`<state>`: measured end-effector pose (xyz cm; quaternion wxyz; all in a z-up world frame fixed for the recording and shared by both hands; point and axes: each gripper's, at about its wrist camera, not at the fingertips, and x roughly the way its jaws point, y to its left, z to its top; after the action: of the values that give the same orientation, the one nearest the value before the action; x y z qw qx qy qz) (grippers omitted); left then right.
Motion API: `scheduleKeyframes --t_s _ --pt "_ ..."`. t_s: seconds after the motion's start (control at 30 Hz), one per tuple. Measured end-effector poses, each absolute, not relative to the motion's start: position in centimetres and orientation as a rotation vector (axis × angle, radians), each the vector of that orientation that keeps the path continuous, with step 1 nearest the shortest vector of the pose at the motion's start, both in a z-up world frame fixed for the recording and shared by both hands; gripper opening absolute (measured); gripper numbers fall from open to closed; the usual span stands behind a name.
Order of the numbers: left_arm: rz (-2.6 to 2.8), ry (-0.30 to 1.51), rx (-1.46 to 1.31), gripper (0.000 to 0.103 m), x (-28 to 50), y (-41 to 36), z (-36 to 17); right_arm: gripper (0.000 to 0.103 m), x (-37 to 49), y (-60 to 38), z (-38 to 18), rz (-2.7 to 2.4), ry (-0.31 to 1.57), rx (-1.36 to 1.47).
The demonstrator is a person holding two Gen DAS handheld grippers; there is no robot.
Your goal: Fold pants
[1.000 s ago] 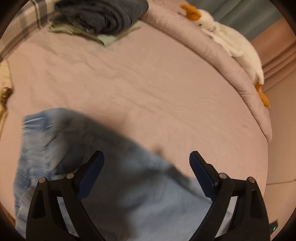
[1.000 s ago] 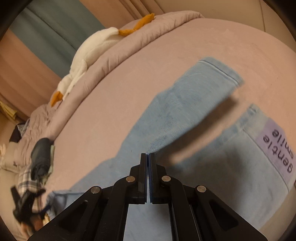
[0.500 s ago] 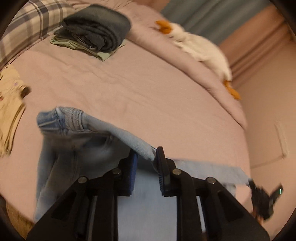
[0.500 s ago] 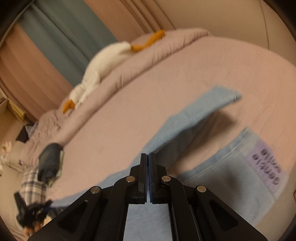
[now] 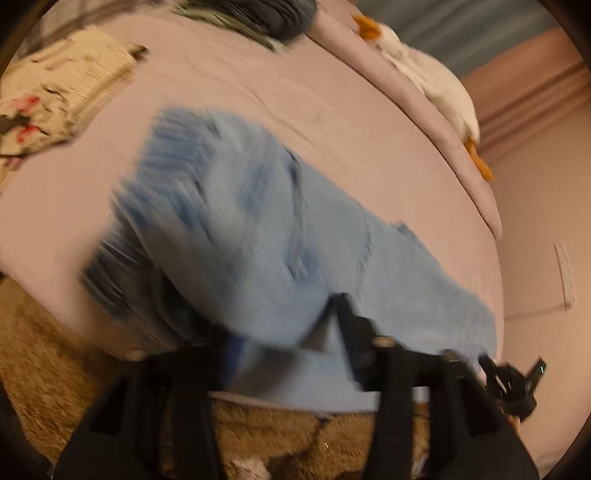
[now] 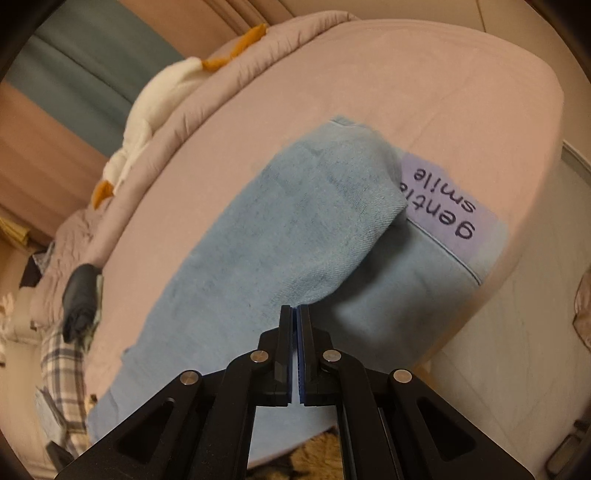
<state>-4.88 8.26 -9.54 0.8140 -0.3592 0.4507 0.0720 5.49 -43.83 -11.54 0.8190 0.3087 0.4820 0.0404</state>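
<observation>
Light blue pants (image 5: 280, 229) lie on the pink bed (image 5: 332, 110), one half folded over the other. The left wrist view is blurred. My left gripper (image 5: 291, 339) stands at the pants' near edge; its jaws are opening, with cloth lying loose between them. In the right wrist view the upper layer of the pants (image 6: 295, 229) covers most of the lower one, and a lilac "gentle smile" label (image 6: 443, 199) shows at the far end. My right gripper (image 6: 295, 310) is shut on the near edge of that upper layer.
A white goose plush (image 5: 436, 77) lies along the bed's far rolled edge. Folded dark clothes (image 5: 273, 14) and a cream flowered cloth (image 5: 59, 92) sit at the far left. A shaggy tan rug (image 5: 44, 354) lies below the bed's near edge.
The left gripper closed on the waistband, carried it across and has spread its jaws apart. The right gripper drew the raised leg over the lower layer, toward the label.
</observation>
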Motion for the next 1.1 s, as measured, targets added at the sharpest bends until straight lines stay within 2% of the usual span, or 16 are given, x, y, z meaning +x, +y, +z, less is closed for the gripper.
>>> scheduleKeyframes --t_s 0.03,0.1,0.13,0.23,0.27,0.37,0.43,0.47,0.53,0.63,0.73,0.83,0.9,1.03,1.1 --pt "0.167 0.949 -0.788 0.062 -4.8 8.9 -9.6 0.003 5.6 -43.8 -11.5 0.084 1.025 0.658" --pt "0.18 0.923 -0.842 0.063 -4.7 10.3 -9.6 0.005 5.7 -44.5 -11.5 0.078 1.008 0.678" --pt "0.181 0.915 -0.86 0.064 -4.6 10.8 -9.5 0.011 5.9 -45.0 -11.7 0.069 1.006 0.701" --pt "0.17 0.889 -0.903 0.067 -4.3 11.9 -9.4 0.052 6.4 -46.7 -12.5 0.035 0.987 0.769" --pt "0.165 0.886 -0.911 0.067 -4.1 12.2 -9.4 0.054 6.7 -47.0 -12.7 0.018 0.989 0.775" --pt "0.161 0.88 -0.906 0.061 -4.1 12.4 -9.7 0.054 7.5 -48.1 -12.9 -0.001 0.97 0.807" --pt "0.149 0.893 -0.884 0.013 -3.8 12.5 -10.1 0.054 8.5 -48.9 -12.8 0.013 0.949 0.851" --pt "0.128 0.905 -0.882 0.012 -2.9 12.3 -10.3 0.044 9.2 -49.0 -12.8 0.019 0.952 0.845" --pt "0.132 0.91 -0.838 0.01 -1.7 12.0 -9.8 0.017 11.2 -48.3 -12.5 0.048 0.97 0.805" --pt "0.096 0.842 -0.797 0.009 -0.9 12.0 -6.9 0.016 13.8 -46.6 -10.3 0.071 0.962 0.743" --pt "0.048 0.762 -0.764 0.009 -2.0 12.2 -3.0 0.016 13.6 -46.2 -5.0 0.158 0.814 0.719" --pt "0.036 0.797 -0.735 0.01 -4.3 11.7 -2.7 0.016 11.1 -47.3 -2.4 0.166 0.722 0.722" --pt "0.062 0.874 -0.729 0.01 -5.6 11.5 -4.9 0.016 8.7 -48.1 -3.5 0.114 0.751 0.711" --pt "0.113 1.07 -0.766 0.012 -6.9 10.9 -11.1 0.016 5.8 -49.1 -11.6 -0.032 0.971 0.689" --pt "0.14 1.077 -0.758 0.016 -7.1 10.7 -12.1 0.016 5.0 -49.8 -15.0 -0.067 1.066 0.751"
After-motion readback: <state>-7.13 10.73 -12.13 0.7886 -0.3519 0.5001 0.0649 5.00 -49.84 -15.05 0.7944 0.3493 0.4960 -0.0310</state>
